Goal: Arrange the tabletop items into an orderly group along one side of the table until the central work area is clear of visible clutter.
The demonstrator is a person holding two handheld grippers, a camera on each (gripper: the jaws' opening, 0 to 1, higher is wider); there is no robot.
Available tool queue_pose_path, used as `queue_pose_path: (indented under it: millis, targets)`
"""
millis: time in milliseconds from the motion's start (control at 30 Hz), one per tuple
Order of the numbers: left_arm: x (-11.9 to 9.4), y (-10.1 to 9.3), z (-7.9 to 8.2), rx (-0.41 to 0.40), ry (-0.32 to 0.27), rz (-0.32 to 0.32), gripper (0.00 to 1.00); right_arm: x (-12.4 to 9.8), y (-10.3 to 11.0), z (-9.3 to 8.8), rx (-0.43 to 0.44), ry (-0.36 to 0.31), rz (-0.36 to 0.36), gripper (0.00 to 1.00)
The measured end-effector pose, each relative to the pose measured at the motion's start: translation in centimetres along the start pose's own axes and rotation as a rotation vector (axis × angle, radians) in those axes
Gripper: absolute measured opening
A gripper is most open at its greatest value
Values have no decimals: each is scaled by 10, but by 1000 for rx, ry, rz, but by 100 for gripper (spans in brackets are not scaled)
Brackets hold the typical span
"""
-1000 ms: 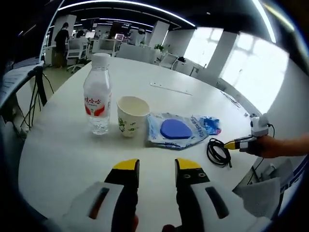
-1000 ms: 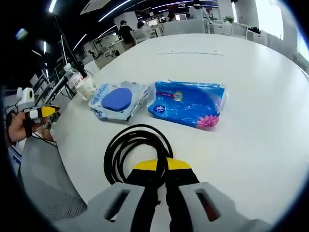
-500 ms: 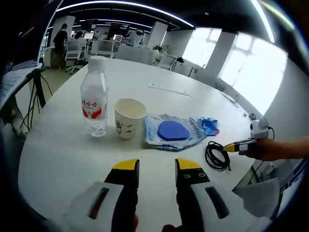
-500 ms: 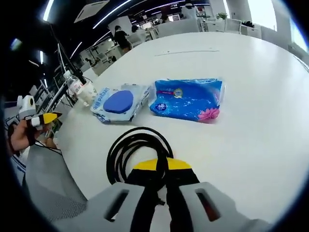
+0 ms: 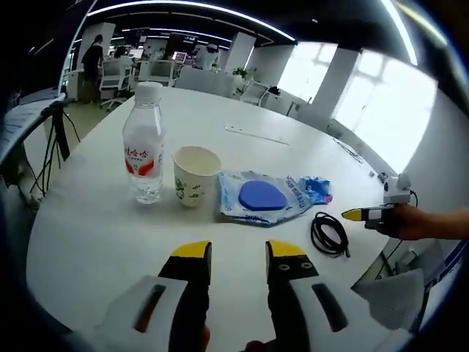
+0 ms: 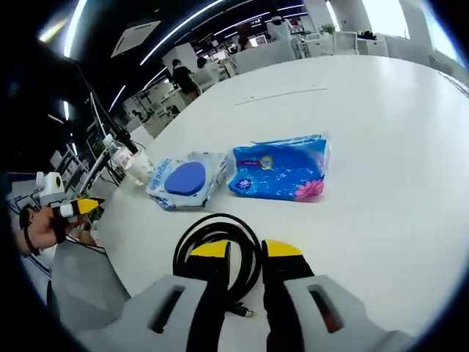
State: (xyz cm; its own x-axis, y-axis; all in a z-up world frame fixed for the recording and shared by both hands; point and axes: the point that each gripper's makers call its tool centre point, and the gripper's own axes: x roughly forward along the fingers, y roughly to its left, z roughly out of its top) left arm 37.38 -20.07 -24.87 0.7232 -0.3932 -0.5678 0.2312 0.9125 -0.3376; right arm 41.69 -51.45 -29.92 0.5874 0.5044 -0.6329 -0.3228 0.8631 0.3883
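We observe the right gripper with fingers parted above the coiled black cable, which lies on the counter beside the wipes pack. Left gripper hovers, fingers apart, empty.

Bottle: red-and-white label with red characters, too small to read. Cup, just beside the bottle: green print low on the side, no legible words. Wipes pack, on the far side of the cup from the bottle: blue round lid; blue lettering along one edge shows in the right gripper view, illegible. Tissue pack, just beyond the wipes pack: round logo and a pink flower, print unreadable. No text can be read anywhere.
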Motion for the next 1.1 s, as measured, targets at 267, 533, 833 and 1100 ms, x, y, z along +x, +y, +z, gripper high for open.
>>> queue_pose_path:
  millis: [267, 533, 833, 1100]
  targets:
    - [-1, -3, -2, 12, 8, -6, 28, -4, -26, 6, 22, -4, -60, 17]
    - [-4, -10, 0, 45, 5, -7, 30, -4, -45, 16, 71, -20, -117, 18]
    - [-8, -10, 3, 59, 0, -2, 30, 8, -54, 30, 94, -30, -136, 18]
    - [-15, -6, 9, 66, -9, 15, 30, 24, -69, 46, 83, -17, -193, 17]
